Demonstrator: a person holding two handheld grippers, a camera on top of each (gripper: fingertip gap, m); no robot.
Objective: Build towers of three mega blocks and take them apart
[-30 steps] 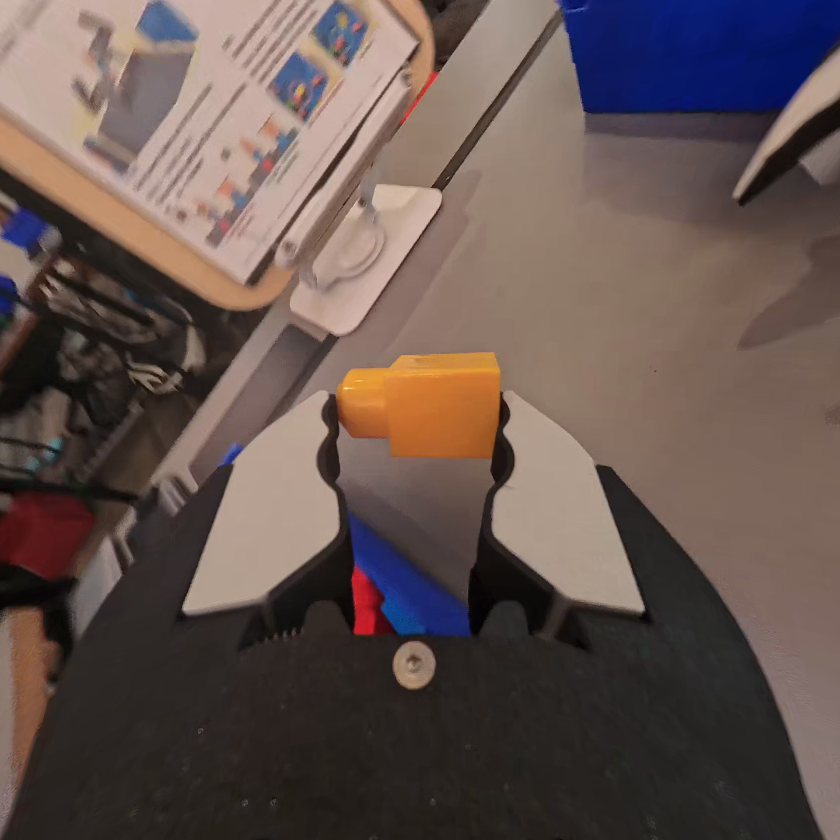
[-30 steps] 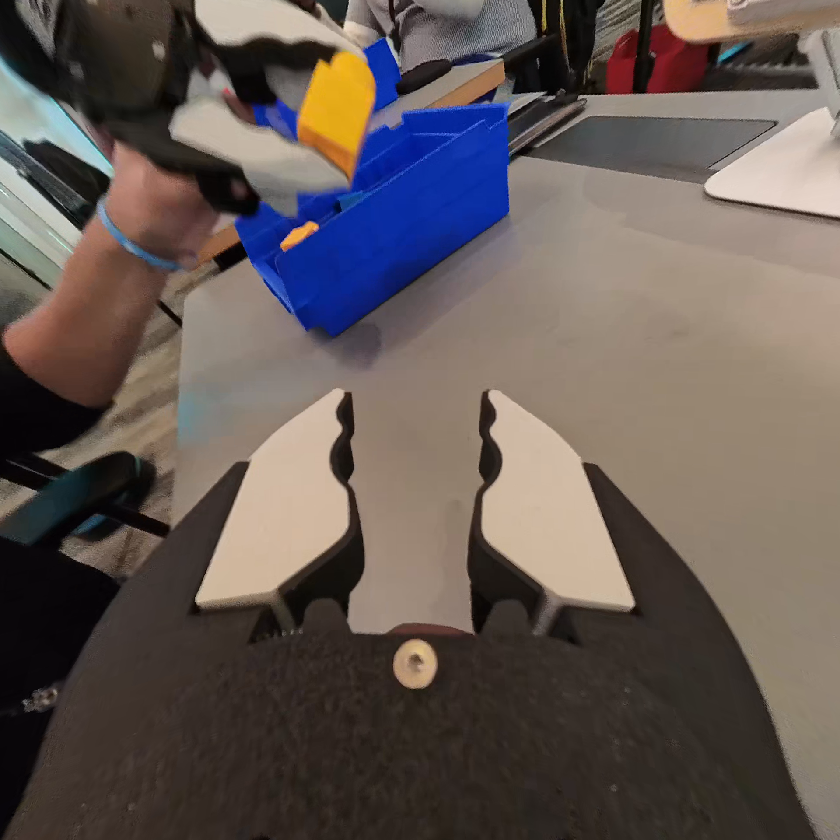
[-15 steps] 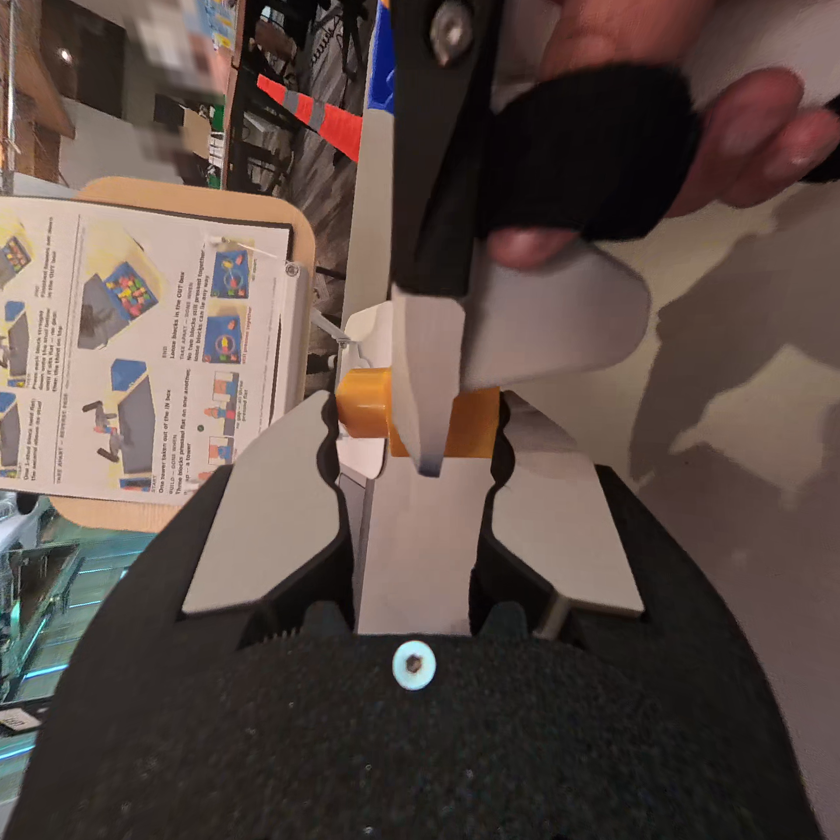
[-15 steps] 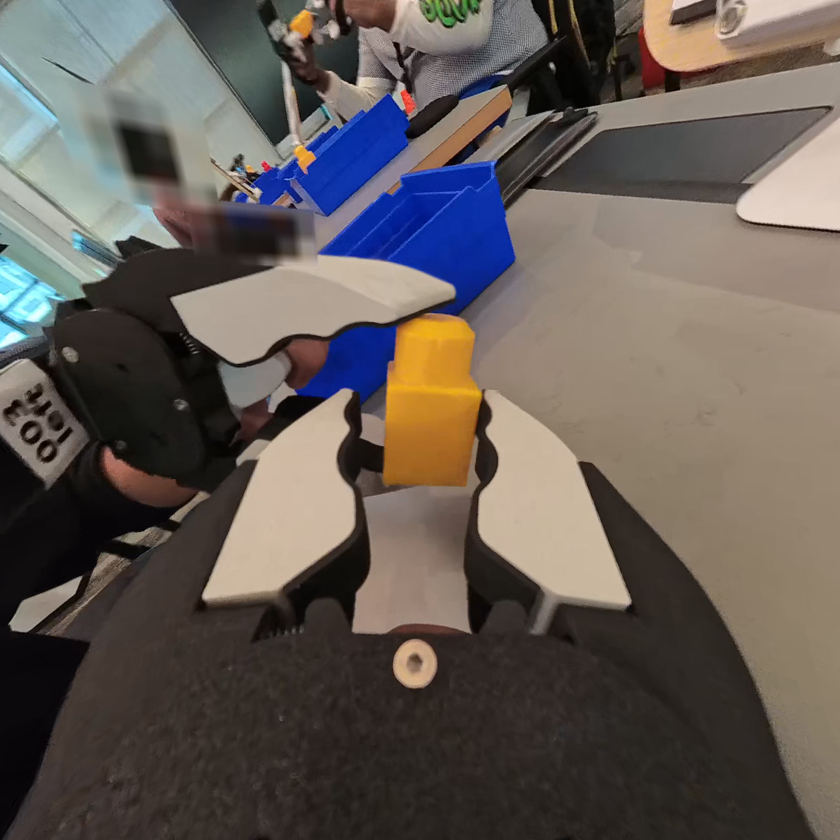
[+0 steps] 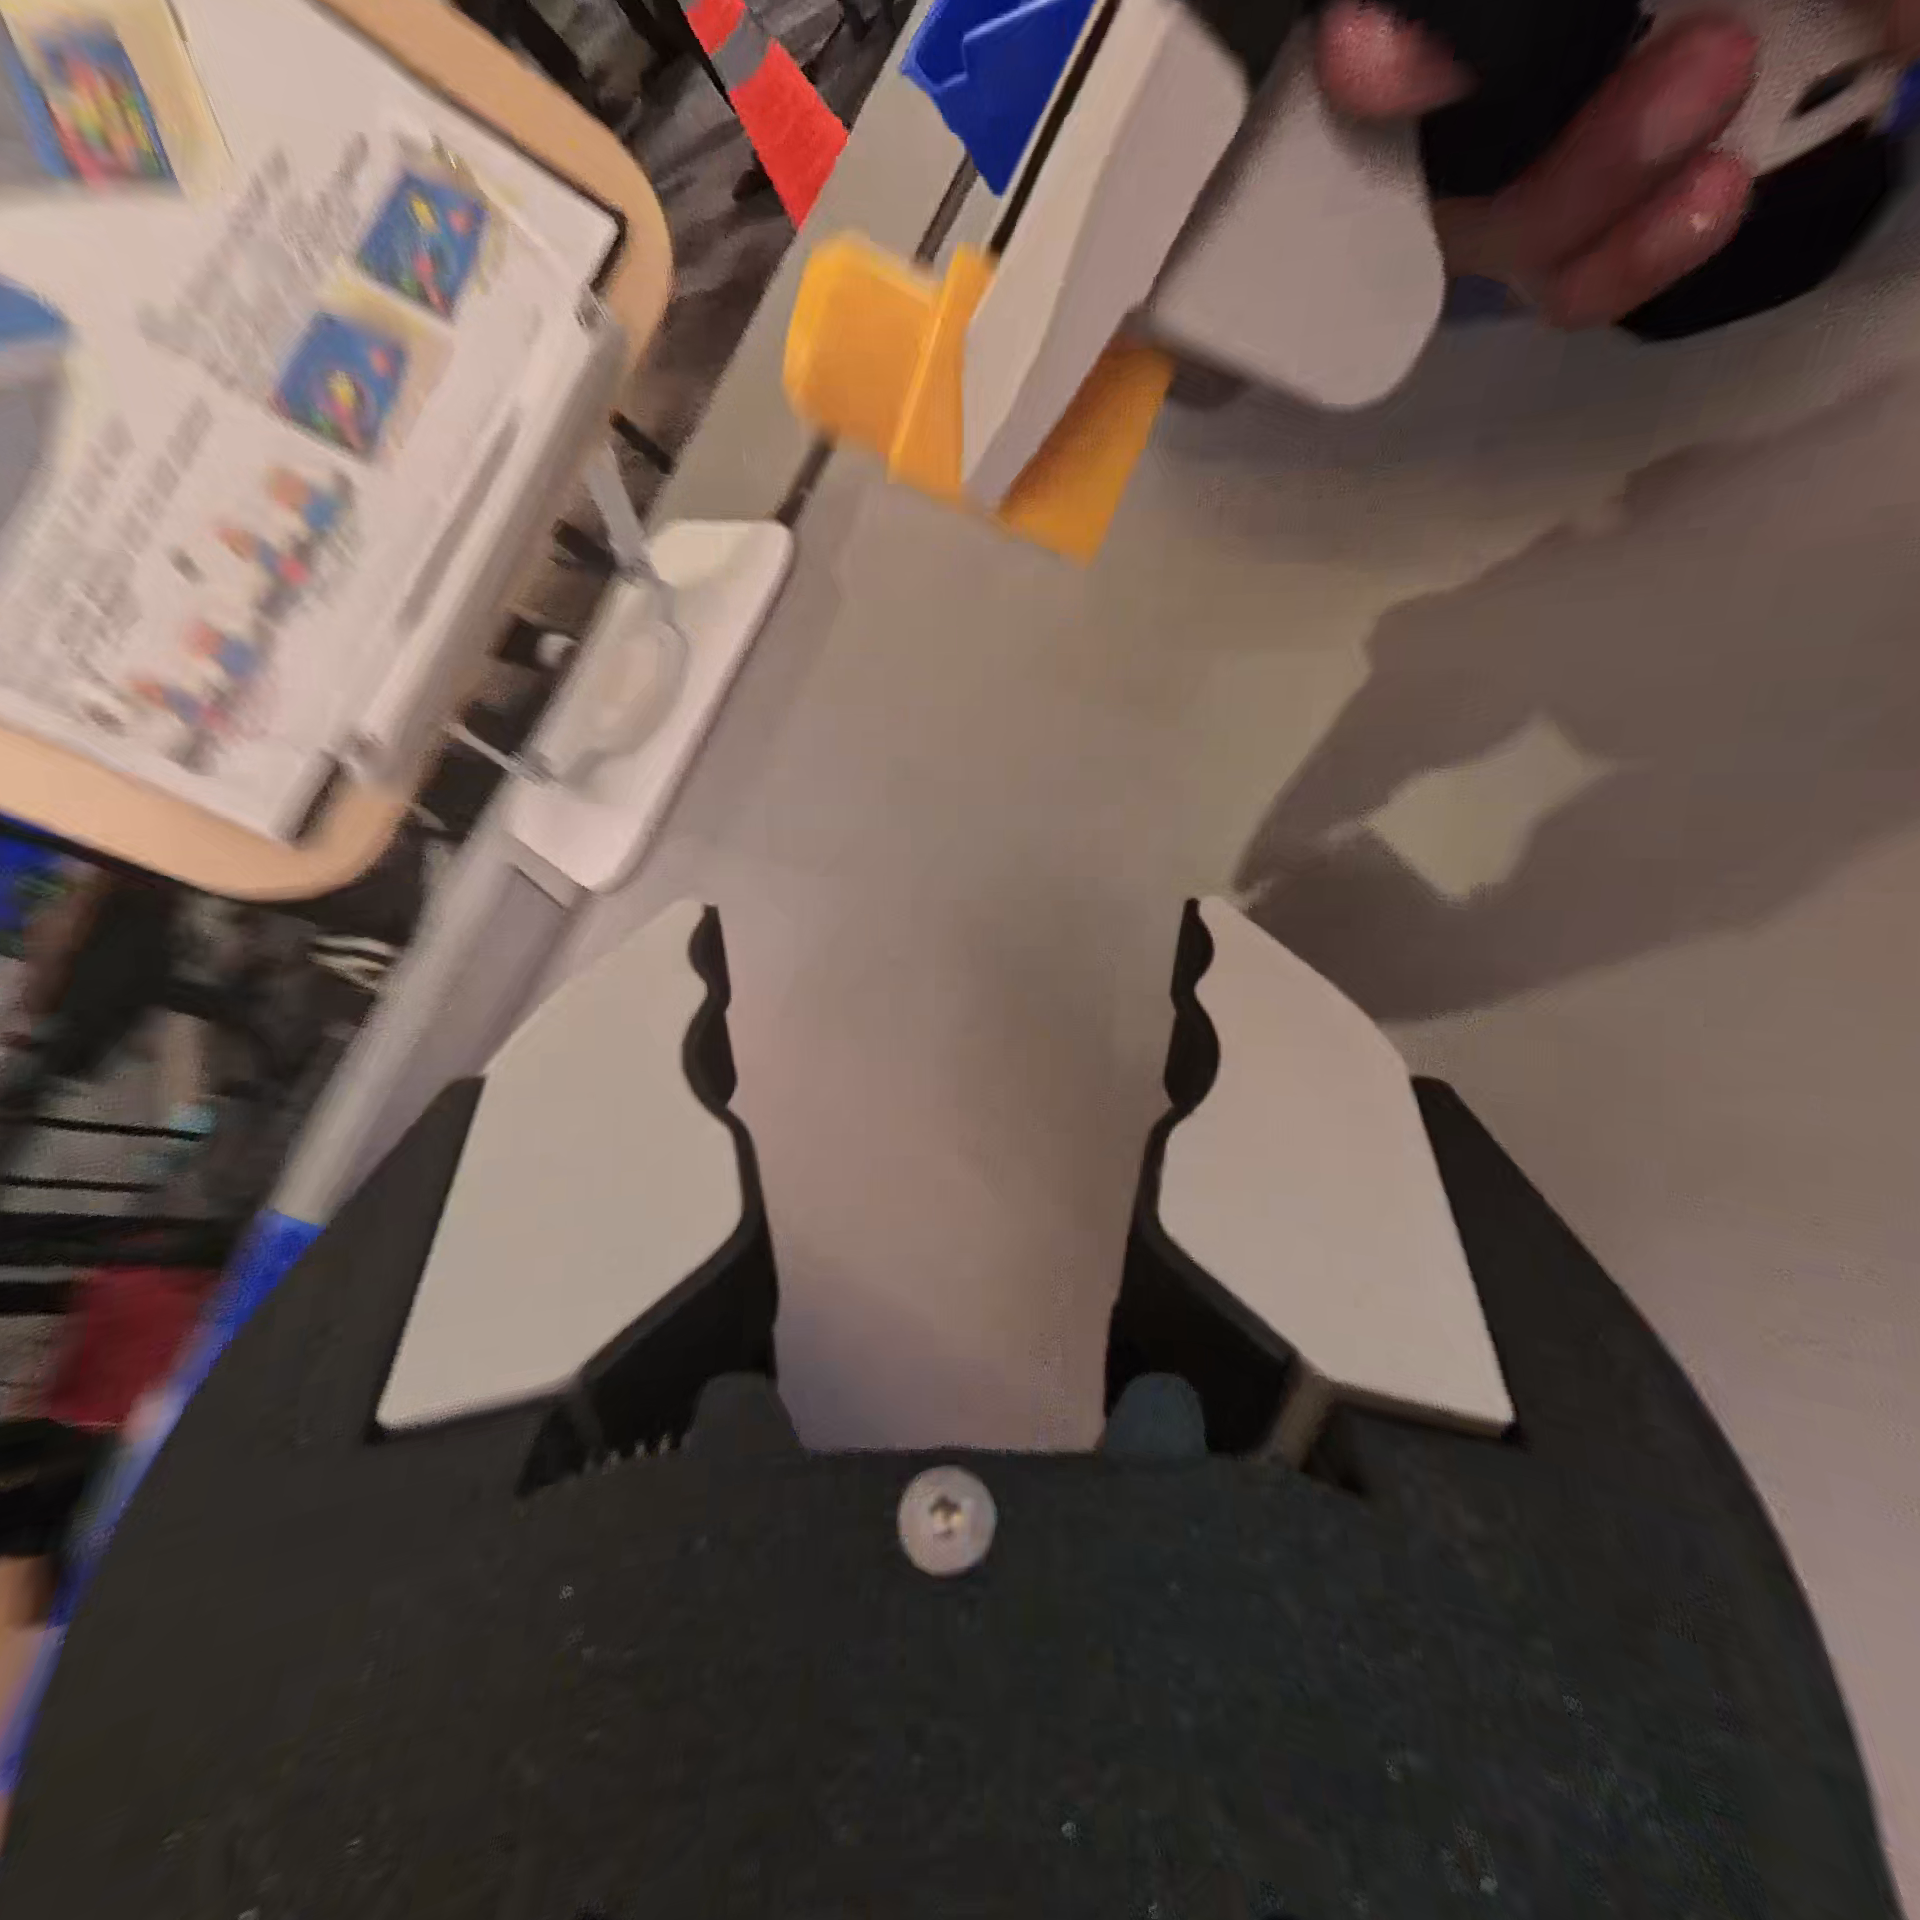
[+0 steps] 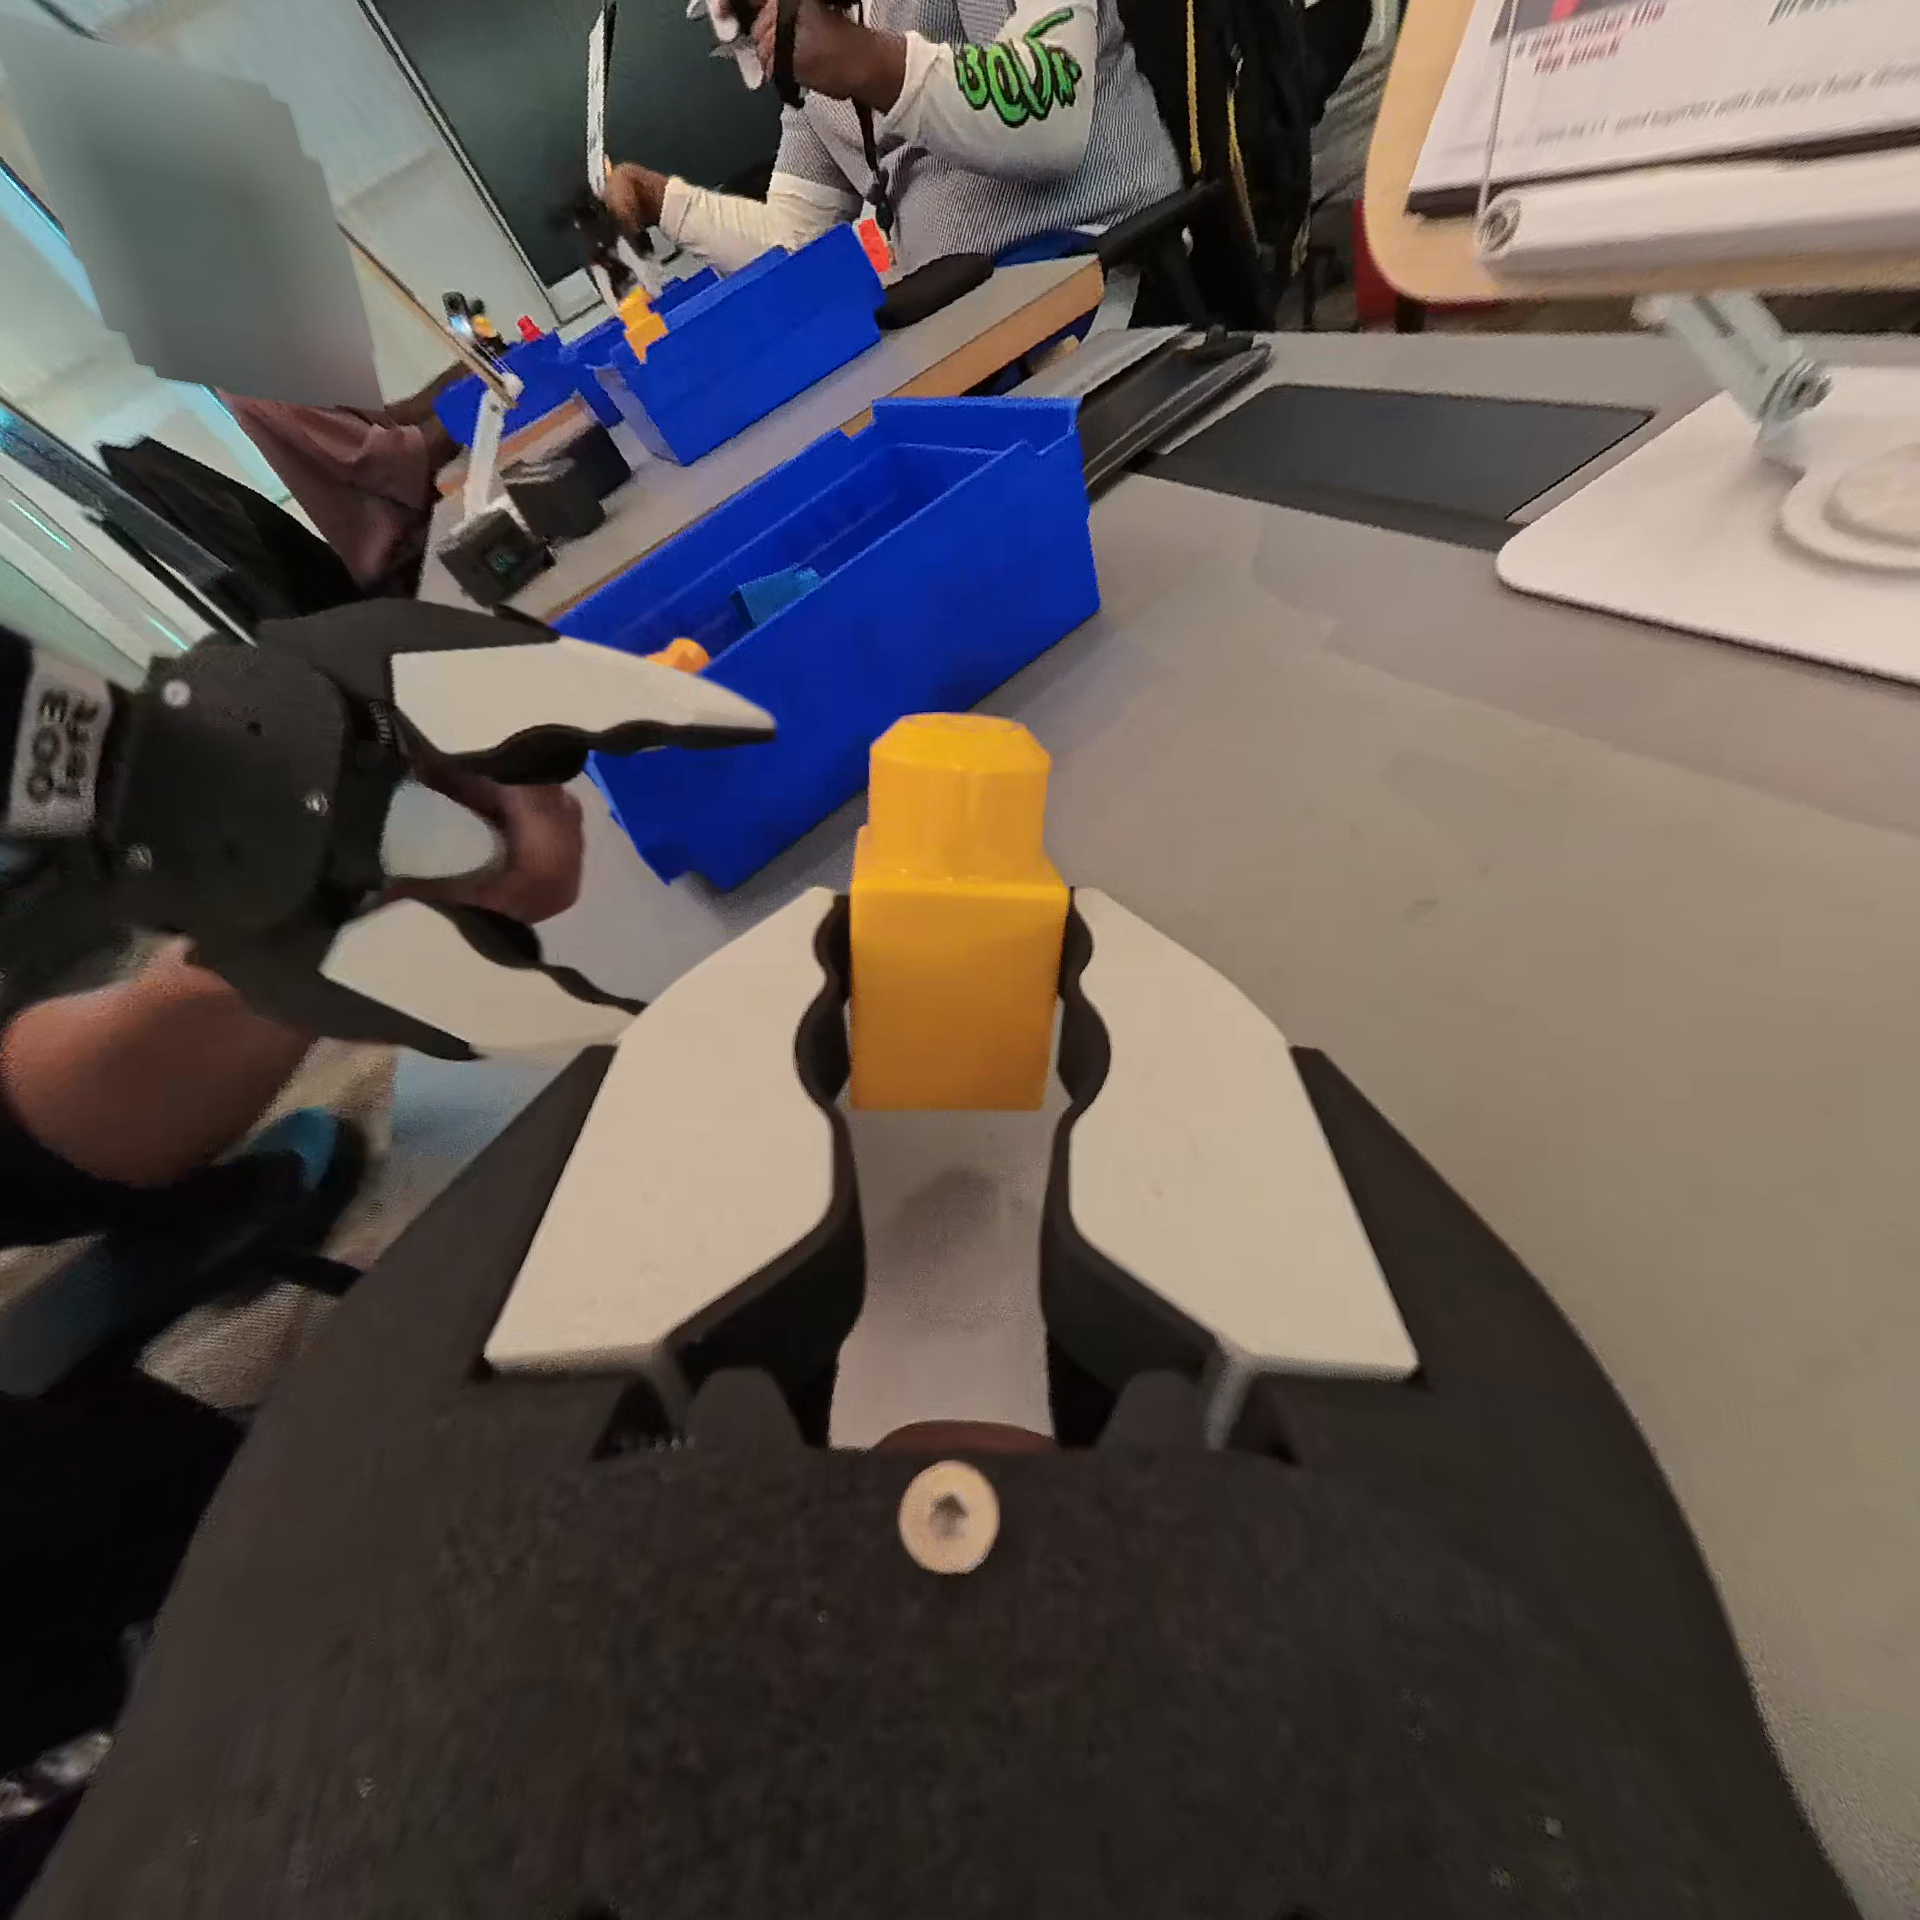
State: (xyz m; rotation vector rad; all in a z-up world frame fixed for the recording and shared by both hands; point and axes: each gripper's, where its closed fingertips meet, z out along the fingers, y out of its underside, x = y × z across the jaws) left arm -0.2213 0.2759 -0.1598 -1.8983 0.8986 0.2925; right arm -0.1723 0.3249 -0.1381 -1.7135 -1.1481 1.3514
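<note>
My right gripper (image 6: 951,935) is shut on an orange block (image 6: 951,956), stud pointing away from me, held above the grey table (image 6: 1455,883). Both pads press on the block's sides. In the left wrist view the same orange block (image 5: 883,353) sits between the right gripper's fingers (image 5: 1091,312) at the top. My left gripper (image 5: 951,935) is open and empty, jaws wide apart over the table (image 5: 987,727). It also shows in the right wrist view (image 6: 582,862) at the left, open, apart from the block.
A blue bin (image 6: 883,623) with a blue block (image 6: 774,597) and an orange block (image 6: 681,655) stands behind the grippers. A white stand base (image 6: 1714,540) with an instruction sheet (image 5: 260,416) is at the table's edge. Other people work at further blue bins (image 6: 748,343). Some 8 cm of space lies between my two pairs of fingers.
The orange block passed from my left gripper to my right. The right pads closed on it, the left jaws opened and the left gripper drew back from it.
</note>
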